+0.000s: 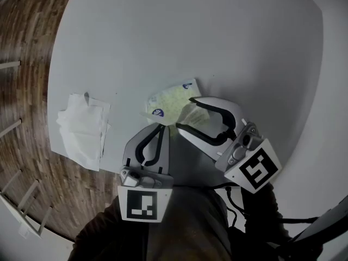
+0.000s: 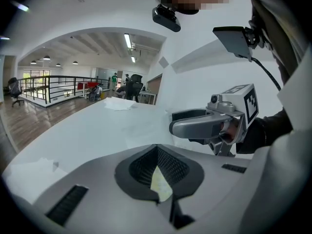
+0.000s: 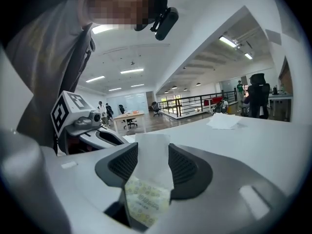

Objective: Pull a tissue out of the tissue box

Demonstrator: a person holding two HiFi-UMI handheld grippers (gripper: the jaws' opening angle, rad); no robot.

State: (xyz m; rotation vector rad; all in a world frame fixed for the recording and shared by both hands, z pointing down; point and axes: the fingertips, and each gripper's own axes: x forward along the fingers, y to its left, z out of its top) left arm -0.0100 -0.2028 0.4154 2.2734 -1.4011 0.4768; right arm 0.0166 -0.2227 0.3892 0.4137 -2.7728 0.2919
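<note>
A small yellowish tissue pack (image 1: 168, 99) lies on the white table (image 1: 179, 31) just in front of me. My left gripper (image 1: 160, 126) comes in from the near side, its jaws closed on the pack's near corner (image 2: 161, 185). From the right, my right gripper (image 1: 185, 113) stands open around the pack's right end. A white tissue (image 3: 153, 155) sticks up out of the pack (image 3: 146, 201) between its wide-apart pads. In the head view this tissue (image 1: 191, 112) shows as a small raised fold.
A loose pile of white tissues (image 1: 81, 126) lies near the table's left edge, beyond which is wooden floor (image 1: 27, 48). In the gripper views the pile (image 2: 118, 104) sits far across the table, with an open office and railings behind.
</note>
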